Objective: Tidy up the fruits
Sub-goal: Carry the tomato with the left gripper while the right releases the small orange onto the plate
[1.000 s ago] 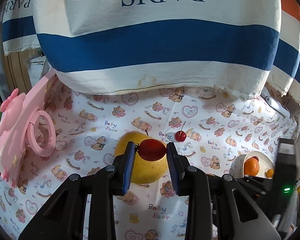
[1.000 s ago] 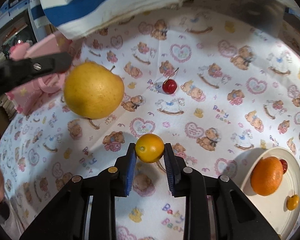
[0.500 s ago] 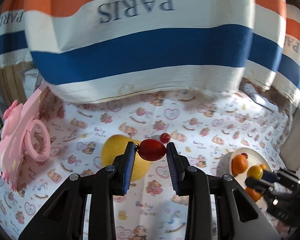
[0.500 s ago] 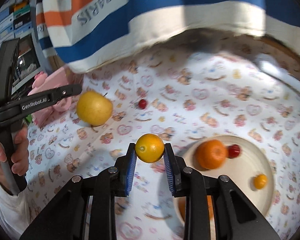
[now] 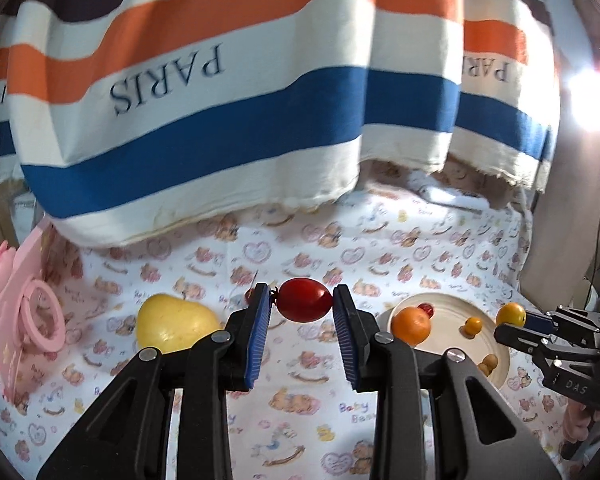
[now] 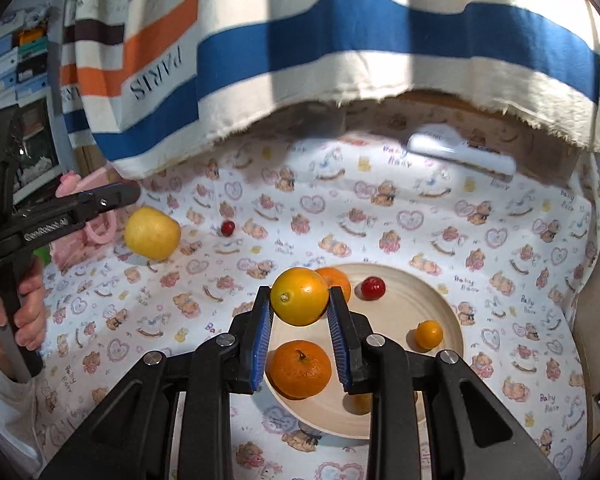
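On my right camera the plate [image 6: 452,312] sits directly below my right gripper [image 6: 300,330], four fruits in it; the pear [image 6: 152,233] lies well left on the cloth [image 6: 380,220], a cherry [image 6: 228,227] just beside it.

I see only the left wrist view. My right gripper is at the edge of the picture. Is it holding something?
Observer: Yes. The right gripper is shut on a yellow-orange citrus fruit.
Operator: Is it above the plate?
Observer: It hangs over the near left part of the cream plate.
Operator: What lies directly below it? My own gripper blocks that part.
Observer: A mandarin lies on the plate just under the jaws.
Operator: Any other mandarin there?
Observer: One more mandarin shows behind the held fruit.
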`<state>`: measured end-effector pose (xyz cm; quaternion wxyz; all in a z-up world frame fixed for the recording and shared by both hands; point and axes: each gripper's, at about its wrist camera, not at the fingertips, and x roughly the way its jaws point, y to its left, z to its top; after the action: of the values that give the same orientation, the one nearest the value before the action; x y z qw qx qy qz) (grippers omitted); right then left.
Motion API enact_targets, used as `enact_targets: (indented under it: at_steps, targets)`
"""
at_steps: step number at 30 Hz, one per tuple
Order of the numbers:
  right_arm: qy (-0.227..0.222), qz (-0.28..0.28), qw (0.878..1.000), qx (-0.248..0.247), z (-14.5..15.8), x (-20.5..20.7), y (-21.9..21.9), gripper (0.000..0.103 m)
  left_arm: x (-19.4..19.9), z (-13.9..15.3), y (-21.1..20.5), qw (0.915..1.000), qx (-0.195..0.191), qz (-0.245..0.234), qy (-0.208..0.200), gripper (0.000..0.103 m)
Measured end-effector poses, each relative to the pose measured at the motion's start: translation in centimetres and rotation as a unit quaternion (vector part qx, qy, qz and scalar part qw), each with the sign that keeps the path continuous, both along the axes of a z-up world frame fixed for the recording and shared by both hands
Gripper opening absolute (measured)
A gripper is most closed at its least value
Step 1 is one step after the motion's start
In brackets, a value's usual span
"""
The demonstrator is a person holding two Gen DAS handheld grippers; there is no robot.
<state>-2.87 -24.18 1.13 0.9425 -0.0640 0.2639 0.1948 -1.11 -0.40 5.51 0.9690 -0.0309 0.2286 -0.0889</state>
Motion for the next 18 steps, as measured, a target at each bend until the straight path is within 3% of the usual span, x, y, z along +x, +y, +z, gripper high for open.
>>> enact_targets:
  at_steps: [4, 12, 18]
  targets:
    - [-0.025, -0.001, 1.000, 0.015, 0.0, -0.7, -1.0, 0.029, -1.0, 0.1, -0.8, 0.9991, -0.012, -0.011, -0.039, 0.031]
    - [-0.049, -0.024, 0.998, 0.039, 0.0, -1.5, -3.8, 0.029, -1.6, -0.8, -4.0, 0.9953, 0.029, -0.057, -0.073, 0.031]
    - [-0.030, -0.031, 0.998, 0.043, -1.6, -0.7, -4.2, 0.029, -0.6, -2.4, -5.9, 0.9919, 0.025, -0.124, -0.010, 0.031]
